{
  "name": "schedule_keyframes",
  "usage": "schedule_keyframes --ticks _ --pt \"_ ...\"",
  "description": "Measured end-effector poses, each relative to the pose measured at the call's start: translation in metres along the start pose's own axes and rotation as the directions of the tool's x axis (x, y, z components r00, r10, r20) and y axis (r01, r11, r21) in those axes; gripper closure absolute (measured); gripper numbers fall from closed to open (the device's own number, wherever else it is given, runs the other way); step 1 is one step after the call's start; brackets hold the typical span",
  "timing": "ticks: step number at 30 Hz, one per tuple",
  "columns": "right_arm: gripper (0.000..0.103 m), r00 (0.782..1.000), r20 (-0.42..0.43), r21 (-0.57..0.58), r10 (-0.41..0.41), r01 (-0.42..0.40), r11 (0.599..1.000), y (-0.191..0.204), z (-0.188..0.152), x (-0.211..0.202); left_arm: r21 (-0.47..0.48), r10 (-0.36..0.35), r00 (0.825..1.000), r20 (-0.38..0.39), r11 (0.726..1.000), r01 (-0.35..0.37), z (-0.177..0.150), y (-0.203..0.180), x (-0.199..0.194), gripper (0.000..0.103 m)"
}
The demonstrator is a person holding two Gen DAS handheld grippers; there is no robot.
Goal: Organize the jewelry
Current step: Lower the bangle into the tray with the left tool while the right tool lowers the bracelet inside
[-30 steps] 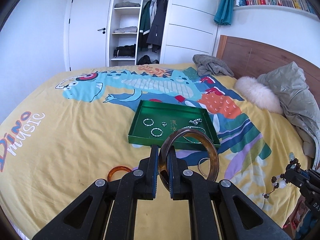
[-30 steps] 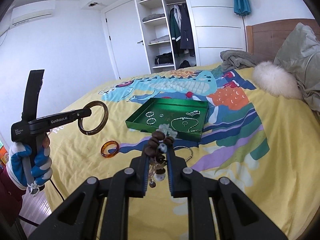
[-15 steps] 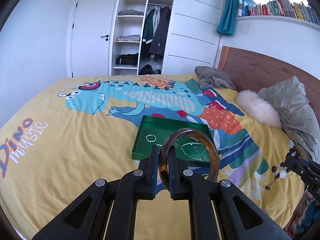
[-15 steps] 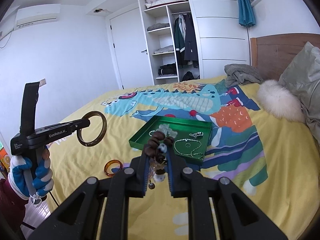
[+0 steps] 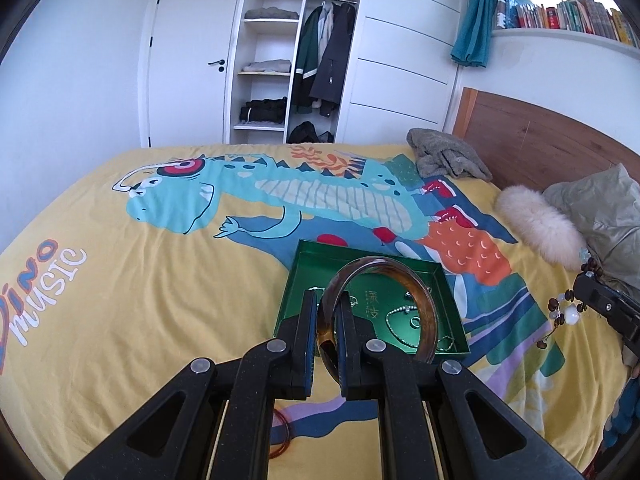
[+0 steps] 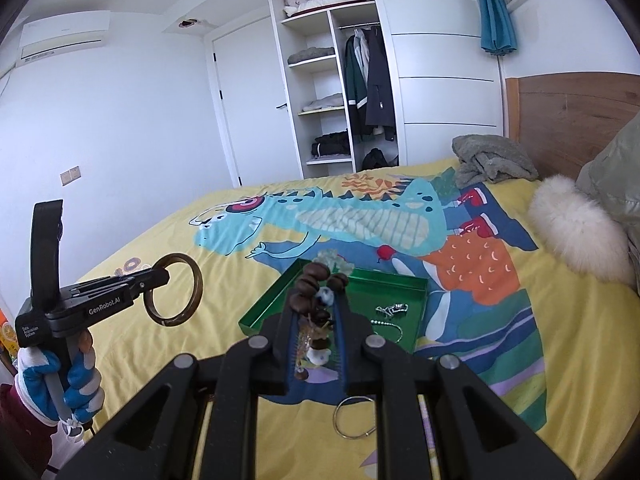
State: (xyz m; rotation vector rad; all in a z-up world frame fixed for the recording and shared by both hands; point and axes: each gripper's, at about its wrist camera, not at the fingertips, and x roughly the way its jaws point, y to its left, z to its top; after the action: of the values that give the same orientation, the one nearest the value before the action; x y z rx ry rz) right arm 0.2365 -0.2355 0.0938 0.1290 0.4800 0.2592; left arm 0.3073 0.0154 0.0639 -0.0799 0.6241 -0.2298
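My left gripper [image 5: 326,312] is shut on a brown tortoiseshell bangle [image 5: 426,308], which stands upright above the near side of the green tray [image 5: 360,246]. The right wrist view shows the same left gripper [image 6: 162,276] and bangle [image 6: 198,284] at the left, held by a gloved hand. My right gripper [image 6: 316,312] is shut on a bracelet of dark brown beads [image 6: 308,280] with pale charms, hanging in front of the tray [image 6: 272,300]. At the right edge of the left wrist view are the right gripper [image 5: 580,282] and its bracelet [image 5: 570,314]. A thin chain [image 5: 400,320] and small rings lie in the tray.
A silver bangle [image 6: 352,416] and a thin orange bangle [image 5: 280,436] lie on the yellow dinosaur bedspread near me. A grey cloth [image 5: 448,156], a white fluffy cushion [image 5: 536,224] and a grey-green jacket [image 5: 600,208] lie by the wooden headboard. An open wardrobe stands beyond the bed.
Both grippers have moved forward towards the green tray and risen a little, each keeping its hold. The tray now sits closer under the fingers, and the loose bangles have slid towards the bottom.
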Motion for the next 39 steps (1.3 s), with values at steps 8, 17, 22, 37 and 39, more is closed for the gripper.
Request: schedule_keyframes --ticks 8,17,22,37,39 --pt "0.089 0.997 -0.072 0.033 0.003 -0.001 0.999 -0.027 0.001 0.082 0.012 0.018 0.996 -0.090 1.000 -0.017 0.001 0.003 0.079 0.094" --pt "0.089 0.974 -0.225 0.102 -0.024 0.048 0.994 -0.062 -0.046 0.185 0.063 0.033 0.977 -0.212 0.998 -0.020 -0.021 -0.021 0.175 0.094" --pt "0.089 0.955 -0.291 0.089 -0.052 0.081 0.993 -0.075 -0.064 0.217 0.095 0.064 0.963 -0.262 0.995 -0.041 -0.035 -0.034 0.212 0.094" --pt "0.086 0.908 -0.406 0.000 -0.103 0.113 0.994 -0.081 -0.095 0.249 0.107 0.135 0.939 -0.317 0.989 -0.107 -0.056 -0.035 0.241 0.094" --pt "0.086 0.906 -0.410 -0.004 -0.106 0.114 0.993 -0.079 -0.097 0.250 0.103 0.139 0.936 -0.324 0.989 -0.111 -0.056 -0.034 0.242 0.094"
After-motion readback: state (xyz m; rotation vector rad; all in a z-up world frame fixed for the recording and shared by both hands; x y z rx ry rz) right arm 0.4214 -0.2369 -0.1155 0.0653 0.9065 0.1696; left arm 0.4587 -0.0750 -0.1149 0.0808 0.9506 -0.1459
